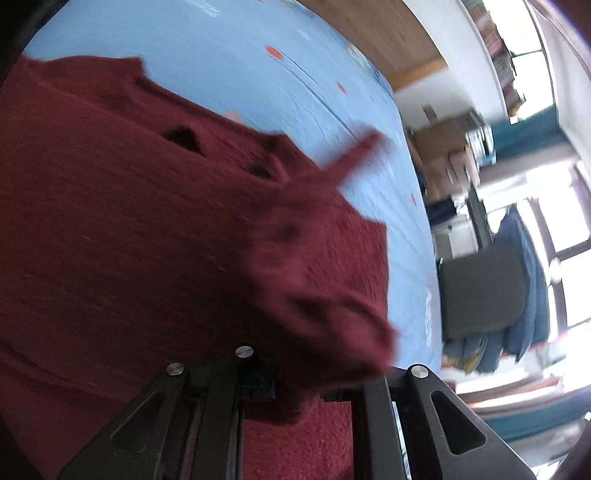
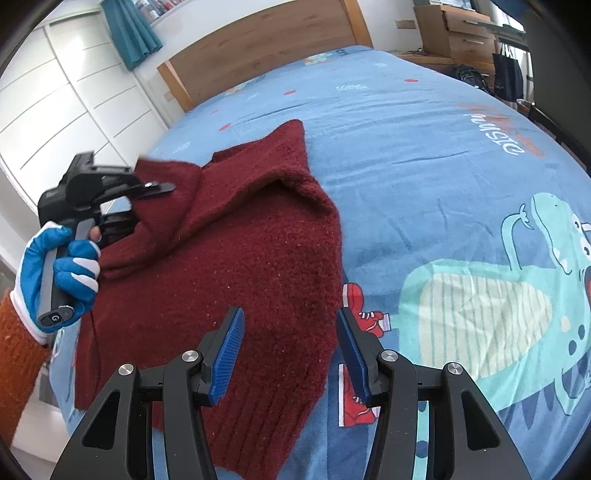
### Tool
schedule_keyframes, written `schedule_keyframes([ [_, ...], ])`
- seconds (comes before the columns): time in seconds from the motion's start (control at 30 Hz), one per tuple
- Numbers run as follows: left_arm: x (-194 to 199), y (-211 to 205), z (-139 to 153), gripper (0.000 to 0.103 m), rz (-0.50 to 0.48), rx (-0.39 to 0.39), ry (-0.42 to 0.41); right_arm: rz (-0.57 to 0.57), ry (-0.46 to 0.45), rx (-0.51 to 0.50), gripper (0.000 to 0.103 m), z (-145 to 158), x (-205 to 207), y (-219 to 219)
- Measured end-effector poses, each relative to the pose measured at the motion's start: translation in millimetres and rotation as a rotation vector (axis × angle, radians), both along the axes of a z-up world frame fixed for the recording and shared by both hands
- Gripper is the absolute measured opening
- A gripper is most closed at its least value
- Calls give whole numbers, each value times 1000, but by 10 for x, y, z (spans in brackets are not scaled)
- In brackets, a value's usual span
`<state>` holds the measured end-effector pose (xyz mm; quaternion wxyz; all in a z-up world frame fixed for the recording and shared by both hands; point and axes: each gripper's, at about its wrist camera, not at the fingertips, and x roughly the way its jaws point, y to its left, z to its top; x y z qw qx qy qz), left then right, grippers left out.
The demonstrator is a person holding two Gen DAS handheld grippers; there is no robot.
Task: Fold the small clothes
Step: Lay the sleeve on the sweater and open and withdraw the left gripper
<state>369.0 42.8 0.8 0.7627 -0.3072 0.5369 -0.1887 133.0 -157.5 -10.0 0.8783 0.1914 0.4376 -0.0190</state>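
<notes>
A dark red knitted sweater (image 2: 236, 258) lies on the blue bedspread (image 2: 424, 155), partly folded. My left gripper (image 2: 147, 192), held in a blue-gloved hand, grips a sleeve or side part of the sweater and holds it lifted over the body. In the left wrist view that lifted fold (image 1: 317, 295) is bunched over the fingers and hides their tips; the image is blurred. My right gripper (image 2: 291, 347) is open and empty, hovering just above the sweater's right edge near the hem.
A wooden headboard (image 2: 266, 48) and white wardrobe (image 2: 55, 110) stand behind the bed. A wooden dresser (image 2: 458, 33) and bags are at the far right. The bedspread shows a dinosaur print (image 2: 517, 288) to the right of the sweater.
</notes>
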Motion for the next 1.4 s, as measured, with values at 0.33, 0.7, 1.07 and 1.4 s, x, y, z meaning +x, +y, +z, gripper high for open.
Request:
schedule_keyframes([
  [0.33, -296, -219, 157, 32, -164, 13, -75, -20, 11, 1, 54, -34, -20, -98],
  [0.7, -344, -261, -109, 42, -84, 274, -118, -19, 5, -14, 54, -3, -11, -103],
  [1.07, -553, -593, -96, 62, -225, 434, -183, -2, 15, -32, 54, 26, 49, 11],
  [1.4, -543, 336, 135, 62, -14, 594, -274, 25, 6, -66, 54, 116, 160, 148],
])
